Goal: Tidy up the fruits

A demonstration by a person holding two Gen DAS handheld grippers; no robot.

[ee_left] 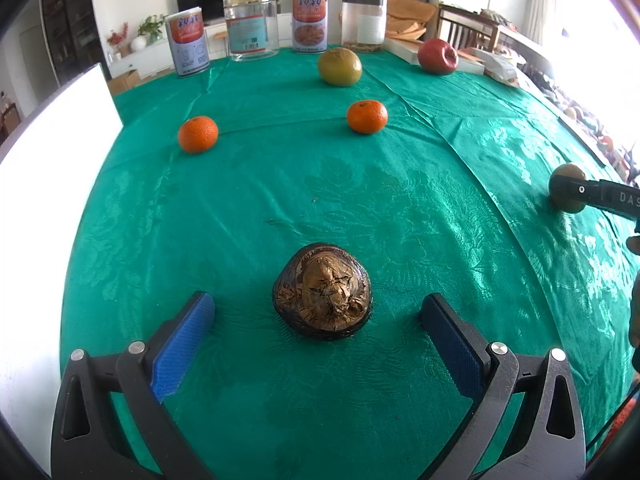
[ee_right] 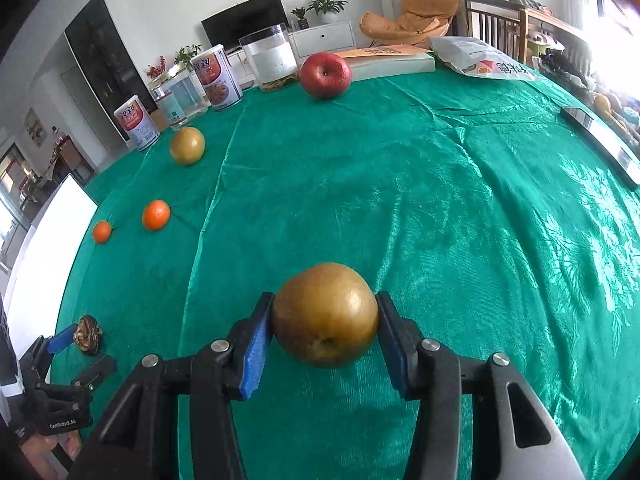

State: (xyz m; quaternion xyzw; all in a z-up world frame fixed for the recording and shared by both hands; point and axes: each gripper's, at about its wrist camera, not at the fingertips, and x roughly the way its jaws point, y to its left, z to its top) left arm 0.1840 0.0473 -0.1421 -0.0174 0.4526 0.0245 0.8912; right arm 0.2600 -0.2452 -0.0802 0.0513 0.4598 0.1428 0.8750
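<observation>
My right gripper (ee_right: 325,322) is shut on a golden-brown pear (ee_right: 325,314), its blue pads pressing both sides just above the green cloth; the same pear (ee_left: 564,192) shows at the right edge of the left wrist view. My left gripper (ee_left: 318,312) stands open around a dark brown dried fruit (ee_left: 322,289) that lies on the cloth between its fingers without touching them. Farther back lie two tangerines (ee_left: 198,134) (ee_left: 367,116), a second pear (ee_left: 339,66) and a red apple (ee_left: 437,56).
Two printed tins (ee_left: 187,42) (ee_left: 309,22) and two clear jars (ee_left: 251,26) (ee_left: 363,24) line the far edge of the table. A white book (ee_right: 394,65) and a snack bag (ee_right: 480,62) lie at the back right. A white board (ee_left: 52,152) stands at the left edge.
</observation>
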